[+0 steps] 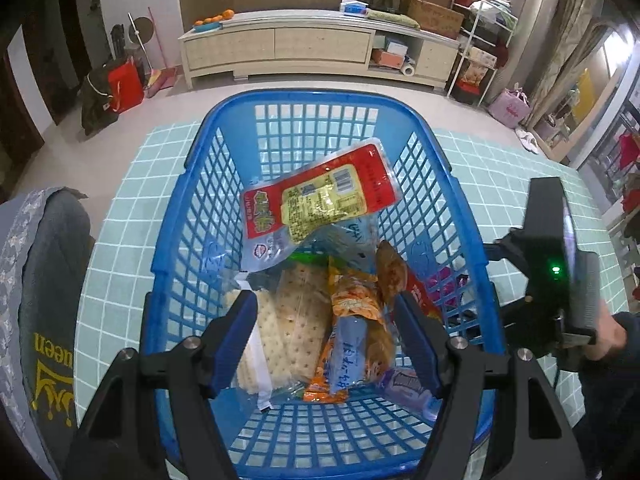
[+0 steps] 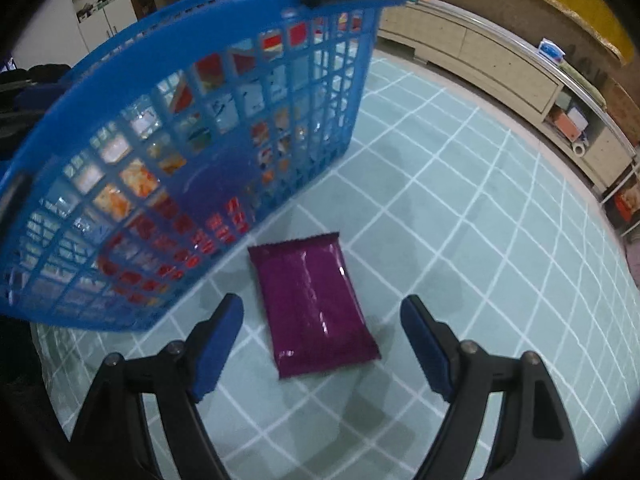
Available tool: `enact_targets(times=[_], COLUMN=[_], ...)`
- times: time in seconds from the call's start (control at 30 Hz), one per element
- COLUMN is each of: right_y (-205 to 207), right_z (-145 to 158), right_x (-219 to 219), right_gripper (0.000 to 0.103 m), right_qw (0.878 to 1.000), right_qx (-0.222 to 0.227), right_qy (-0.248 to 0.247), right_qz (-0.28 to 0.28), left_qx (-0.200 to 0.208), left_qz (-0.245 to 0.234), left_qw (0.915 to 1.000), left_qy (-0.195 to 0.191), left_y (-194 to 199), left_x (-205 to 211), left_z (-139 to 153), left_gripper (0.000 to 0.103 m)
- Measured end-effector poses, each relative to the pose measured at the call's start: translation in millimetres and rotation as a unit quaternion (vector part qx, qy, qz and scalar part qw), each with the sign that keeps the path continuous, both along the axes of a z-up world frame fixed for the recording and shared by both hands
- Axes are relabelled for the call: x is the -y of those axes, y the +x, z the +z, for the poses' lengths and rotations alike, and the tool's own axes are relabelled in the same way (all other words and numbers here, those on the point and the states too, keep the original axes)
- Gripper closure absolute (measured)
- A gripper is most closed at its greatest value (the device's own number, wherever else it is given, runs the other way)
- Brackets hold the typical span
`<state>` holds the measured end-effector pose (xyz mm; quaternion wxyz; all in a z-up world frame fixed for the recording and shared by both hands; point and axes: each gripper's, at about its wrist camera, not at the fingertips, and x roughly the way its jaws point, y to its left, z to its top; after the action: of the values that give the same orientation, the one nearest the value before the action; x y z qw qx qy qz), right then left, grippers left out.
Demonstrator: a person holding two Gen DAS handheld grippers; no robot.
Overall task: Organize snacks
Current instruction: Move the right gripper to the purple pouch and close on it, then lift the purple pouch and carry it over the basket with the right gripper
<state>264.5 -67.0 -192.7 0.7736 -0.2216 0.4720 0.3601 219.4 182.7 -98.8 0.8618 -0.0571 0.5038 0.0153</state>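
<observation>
Left wrist view, nearest: the left claw points steeply down into the blue basket, its blue pads moderately apart with no snack pressed between them. Below the pads lie a clear pack of pale crackers, an orange snack packet just right of it, and a purple-lettered wrapper near the right pad. Farther in, a red and yellow packet leans tilted on top of the pile, toward the far wall of the basket. At right, outside the basket, a hand grips the handle of the other tool. The basket stands on a table covered with a light green grid-pattern cloth. At left, a grey fabric item with yellow lettering. Far: a long pale cabinet against the wall, a plate of oranges at its left end.

Right wrist view, nearest: the right claw has its pads spread wide, gripping nothing, hanging above the cloth. A purple snack packet lies flat on the cloth between the lines of the two pads, apart from both, just right of the basket's near wall. Snacks show through the basket mesh. Far right: the same cabinet.
</observation>
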Motion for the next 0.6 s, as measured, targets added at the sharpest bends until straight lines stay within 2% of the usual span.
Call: enact_targets(times=[0.07,0.17,0.23,0.3,0.47,0.6], right_y=[-1.3,-4.2,-6.4,-7.6,-14.9,-26.0], right_z=[-4.1,-10.7,-8.7,-6.7,-0.9,19.7], right_x=[-3.4,-7.5,-7.1,-5.2,-0.4,7.1], right_gripper=[0.02,0.027,0.042,0.047,0.048,0.048], right_qw=[1.0,1.0,1.0,1.0,1.0,1.0], right_qx=[-0.001,0.01,0.013,0.016,0.012,0.014], right_qy=[-0.005,-0.019,-0.014,-0.01,-0.006,0.01], right_qz=[0.009,0.019,0.012,0.007,-0.001,-0.014], left_qx=[-0.002,-0.005,-0.005,-0.007,0.002,0.012], left_qz=[-0.001,-0.002,-0.001,0.0,-0.002,-0.004], left_qw=[1.0,0.9999,0.9999,1.0,1.0,0.9999], left_qy=[0.004,0.009,0.01,0.004,0.004,0.009], left_y=[1.6,3.2,3.0,1.1,-5.1,-12.0], left_x=[1.5,1.5,1.3,-0.4,-1.1,-0.2], left_z=[-1.1,-4.7,-6.7,-10.3,-10.0,0.1], left_gripper=[0.034,0.034,0.034,0.034,0.034,0.034])
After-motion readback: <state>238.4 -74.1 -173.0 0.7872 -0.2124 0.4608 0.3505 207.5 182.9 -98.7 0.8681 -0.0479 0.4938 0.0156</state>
